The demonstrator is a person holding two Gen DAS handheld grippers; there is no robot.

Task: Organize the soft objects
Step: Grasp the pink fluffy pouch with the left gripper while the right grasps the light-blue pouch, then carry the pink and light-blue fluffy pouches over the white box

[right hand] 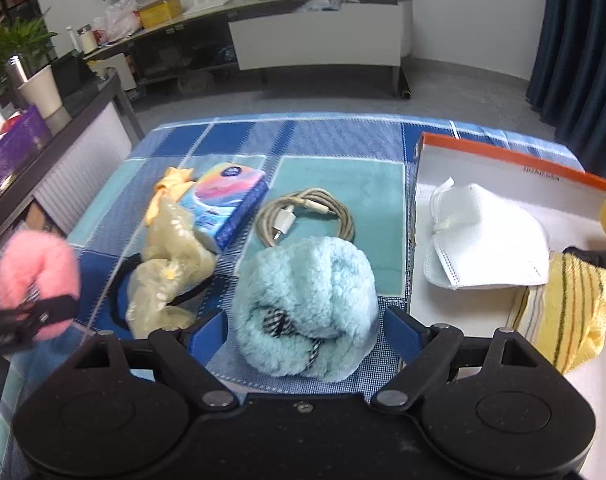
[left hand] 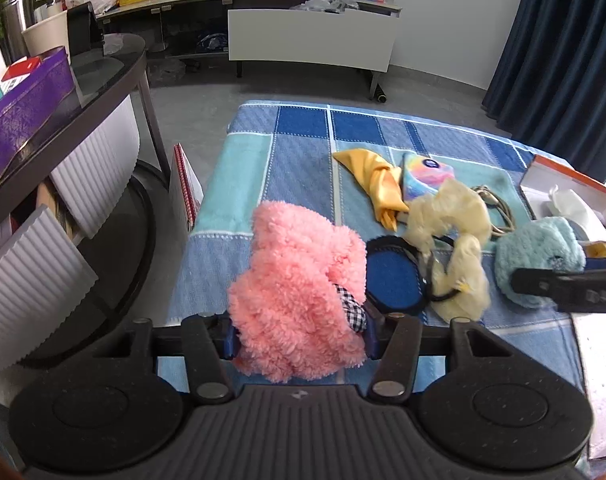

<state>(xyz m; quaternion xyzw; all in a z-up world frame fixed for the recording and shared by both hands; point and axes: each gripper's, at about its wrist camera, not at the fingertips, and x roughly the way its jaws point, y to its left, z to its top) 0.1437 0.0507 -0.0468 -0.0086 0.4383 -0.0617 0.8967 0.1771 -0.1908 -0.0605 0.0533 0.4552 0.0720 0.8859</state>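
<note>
No brand text can be read; the tissue pack (right hand: 229, 204) print and the box (right hand: 515, 160) wall code are too small. The pink fluffy earmuff (left hand: 299, 292) is squeezed between the narrowed pads of the left gripper (left hand: 301, 338). The blue fluffy earmuff (right hand: 307, 304) sits between the wide-spread fingers of the right gripper (right hand: 305, 330), untouched, on the plaid cloth (right hand: 335, 140). A cable (right hand: 307, 210) lies just beyond, cream scrunchies (right hand: 171, 256) to the left, a white mask (right hand: 487, 236) and yellow towel (right hand: 571, 308) in the box at right.

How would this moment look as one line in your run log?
left gripper: shut on pink earmuffs | right gripper: open around blue earmuffs | box: mask, yellow towel
</note>
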